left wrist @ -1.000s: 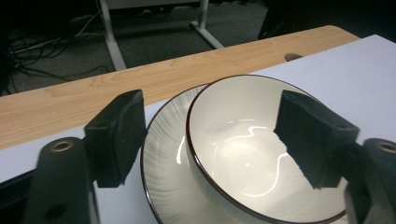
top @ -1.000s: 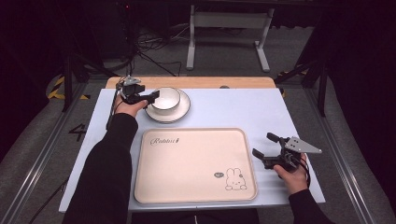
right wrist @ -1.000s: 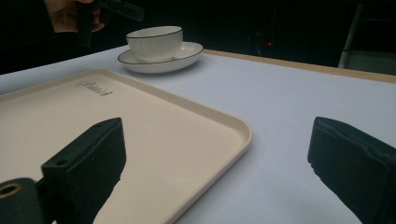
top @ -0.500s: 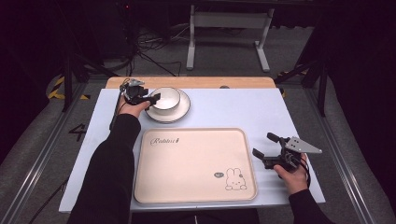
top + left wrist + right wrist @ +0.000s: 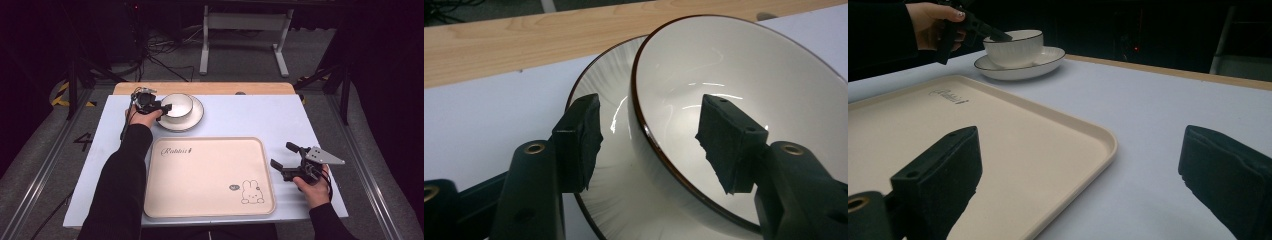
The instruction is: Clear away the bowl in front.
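Left tongs [image 5: 646, 135] are straddling the bowl [image 5: 744, 100] rim at 11 o'clock, unclenched (clenching seems next); right tongs [image 5: 289, 161] are idling released.

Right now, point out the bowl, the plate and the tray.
bowl [image 5: 744, 65]: left gripper view, inner wall.
plate [image 5: 196, 115]: high view, right rim.
tray [image 5: 205, 175]: high view, bare middle.
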Action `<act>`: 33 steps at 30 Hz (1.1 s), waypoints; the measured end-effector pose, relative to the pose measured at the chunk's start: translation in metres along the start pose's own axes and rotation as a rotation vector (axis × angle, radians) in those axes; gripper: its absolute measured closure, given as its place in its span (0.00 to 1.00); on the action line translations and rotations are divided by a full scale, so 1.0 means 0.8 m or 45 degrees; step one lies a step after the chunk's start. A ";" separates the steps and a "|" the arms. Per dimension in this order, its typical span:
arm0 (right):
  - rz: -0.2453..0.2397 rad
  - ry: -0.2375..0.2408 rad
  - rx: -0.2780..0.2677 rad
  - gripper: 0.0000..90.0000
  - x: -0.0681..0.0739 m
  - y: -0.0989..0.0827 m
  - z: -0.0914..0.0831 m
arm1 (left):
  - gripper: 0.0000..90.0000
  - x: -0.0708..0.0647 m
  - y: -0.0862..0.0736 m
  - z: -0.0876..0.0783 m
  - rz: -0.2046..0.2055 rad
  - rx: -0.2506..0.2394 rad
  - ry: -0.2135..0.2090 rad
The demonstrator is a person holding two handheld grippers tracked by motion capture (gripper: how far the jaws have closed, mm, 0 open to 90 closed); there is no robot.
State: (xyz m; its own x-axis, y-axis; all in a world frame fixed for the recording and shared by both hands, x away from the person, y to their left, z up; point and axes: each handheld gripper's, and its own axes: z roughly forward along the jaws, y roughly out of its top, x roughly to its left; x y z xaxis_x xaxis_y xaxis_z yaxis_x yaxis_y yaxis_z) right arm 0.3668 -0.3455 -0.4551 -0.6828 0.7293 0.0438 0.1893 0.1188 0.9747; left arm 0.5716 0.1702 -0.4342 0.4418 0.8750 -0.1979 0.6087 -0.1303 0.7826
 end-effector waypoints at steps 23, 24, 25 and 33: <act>0.016 0.002 -0.008 0.04 -0.002 0.000 -0.001 | 0.83 -0.008 0.000 0.015 -0.115 -0.029 0.093; 0.018 0.003 -0.011 0.04 -0.002 0.000 -0.001 | 0.85 -0.009 0.000 0.014 -0.116 -0.025 0.103; 0.018 0.005 -0.012 0.04 -0.002 0.000 -0.001 | 0.85 -0.009 0.001 0.014 -0.113 -0.019 0.116; 0.019 0.006 -0.012 0.04 -0.002 0.000 -0.001 | 0.89 -0.010 0.001 0.012 -0.122 -0.009 0.128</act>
State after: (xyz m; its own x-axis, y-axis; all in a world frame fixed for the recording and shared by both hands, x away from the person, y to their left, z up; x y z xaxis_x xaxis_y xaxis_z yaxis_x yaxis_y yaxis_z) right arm 0.3672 -0.3477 -0.4551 -0.6834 0.7276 0.0595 0.1929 0.1014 0.9760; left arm 0.5753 0.1588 -0.4376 0.3134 0.9257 -0.2117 0.6399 -0.0412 0.7674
